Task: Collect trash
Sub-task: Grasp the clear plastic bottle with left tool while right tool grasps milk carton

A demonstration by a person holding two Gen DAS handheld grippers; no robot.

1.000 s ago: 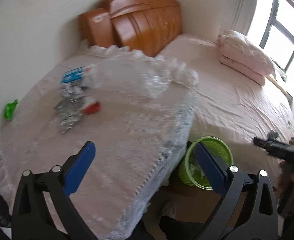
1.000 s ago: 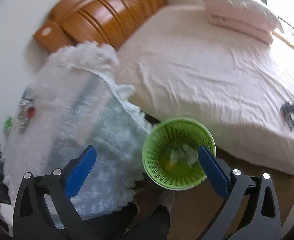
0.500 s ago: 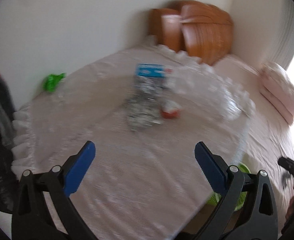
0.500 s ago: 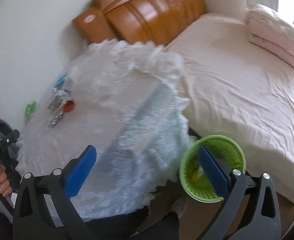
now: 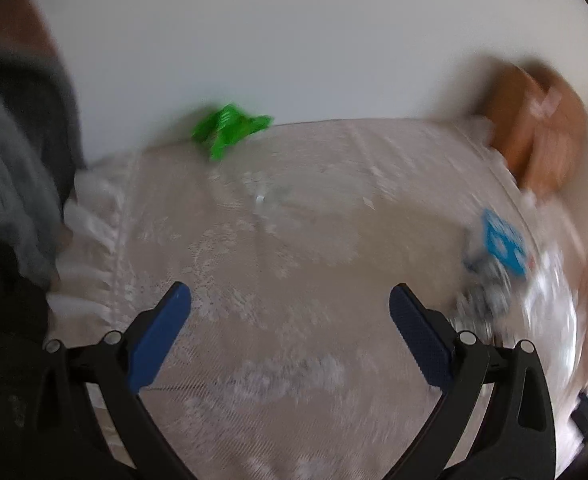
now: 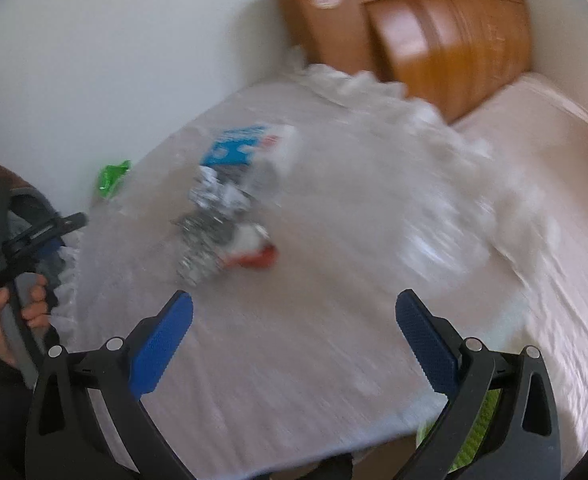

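Left gripper (image 5: 290, 308) jaws spread wide, empty; right gripper (image 6: 294, 316) same, above table (image 6: 314, 340).

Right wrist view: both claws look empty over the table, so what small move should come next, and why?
Probably ease the right claw forward and down toward the crumpled silver wrapper. Its jaws stand open and empty, and that wrapper lies just ahead of them on the lace-covered table, beside the red-and-white scrap. The frame is blurred, so slow first.
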